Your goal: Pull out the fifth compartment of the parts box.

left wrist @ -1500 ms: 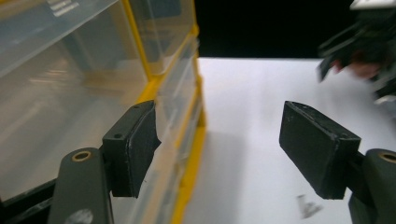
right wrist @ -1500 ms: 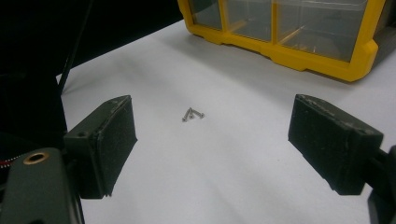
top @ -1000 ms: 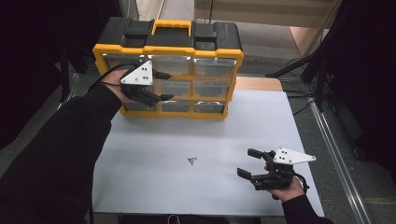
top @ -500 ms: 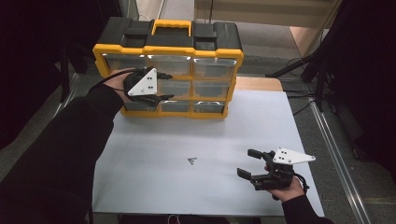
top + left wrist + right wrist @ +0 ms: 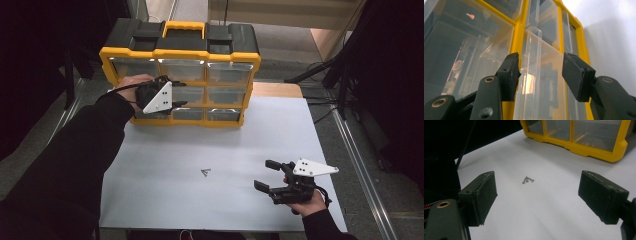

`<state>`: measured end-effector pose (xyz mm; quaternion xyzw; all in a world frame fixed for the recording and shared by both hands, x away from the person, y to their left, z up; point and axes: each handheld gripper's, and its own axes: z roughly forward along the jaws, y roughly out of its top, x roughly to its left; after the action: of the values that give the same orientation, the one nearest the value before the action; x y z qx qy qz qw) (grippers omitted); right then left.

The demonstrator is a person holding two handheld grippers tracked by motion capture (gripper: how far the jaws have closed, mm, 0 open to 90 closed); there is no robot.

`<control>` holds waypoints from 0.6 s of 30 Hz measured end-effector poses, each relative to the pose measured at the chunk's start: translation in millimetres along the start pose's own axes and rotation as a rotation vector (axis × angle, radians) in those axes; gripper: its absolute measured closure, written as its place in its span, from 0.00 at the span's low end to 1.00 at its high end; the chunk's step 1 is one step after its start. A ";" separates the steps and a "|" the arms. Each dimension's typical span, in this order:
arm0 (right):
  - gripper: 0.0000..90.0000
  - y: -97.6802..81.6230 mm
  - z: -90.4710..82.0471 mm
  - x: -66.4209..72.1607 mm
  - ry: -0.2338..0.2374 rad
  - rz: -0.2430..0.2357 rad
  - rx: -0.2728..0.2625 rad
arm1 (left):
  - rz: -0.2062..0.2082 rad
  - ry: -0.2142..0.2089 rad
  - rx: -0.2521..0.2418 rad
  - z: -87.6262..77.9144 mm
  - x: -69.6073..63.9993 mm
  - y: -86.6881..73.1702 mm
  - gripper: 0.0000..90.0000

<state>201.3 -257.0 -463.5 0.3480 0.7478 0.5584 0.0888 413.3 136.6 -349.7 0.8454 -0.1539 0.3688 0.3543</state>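
A yellow and black organizer (image 5: pixel 180 50) with clear drawers stands at the back of the white mat (image 5: pixel 165 150). My left gripper (image 5: pixel 179 102) points at the front of its middle row. In the left gripper view its jaws (image 5: pixel 540 67) straddle an upright clear drawer handle (image 5: pixel 532 75). They have just been closing. The handle sits close to the left pad, and a gap remains at the right pad. A few small screws (image 5: pixel 205 172) lie mid-mat. My right gripper (image 5: pixel 262 174) rests open at the near right, with the screws (image 5: pixel 527 179) ahead of it.
The organizer's yellow frame (image 5: pixel 584 148) fills the far side of the right gripper view. A wooden tabletop (image 5: pixel 277 90) shows behind the mat at the right. Cables (image 5: pixel 320 100) and dark stands crowd the floor to the right.
My left gripper has moved down and a little right across the organizer's front, from the top row to the middle row. The right gripper has stayed put.
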 end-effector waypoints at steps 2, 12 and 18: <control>0.18 0.1 -0.3 -0.5 -0.002 0.000 -0.001 | 0.002 0.004 0.002 1.9 -0.2 -0.8 0.52; 0.19 0.0 -1.4 -2.0 -0.004 0.009 -0.003 | 0.013 0.015 -0.004 5.8 -3.0 -5.6 0.58; 0.19 0.0 -1.5 -2.1 -0.002 0.010 -0.002 | 0.025 0.037 -0.012 6.2 -2.6 -7.9 0.68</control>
<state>202.0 -259.5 -463.5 0.3522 0.7455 0.5591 0.0871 418.8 137.7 -358.4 0.8343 -0.1599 0.3881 0.3574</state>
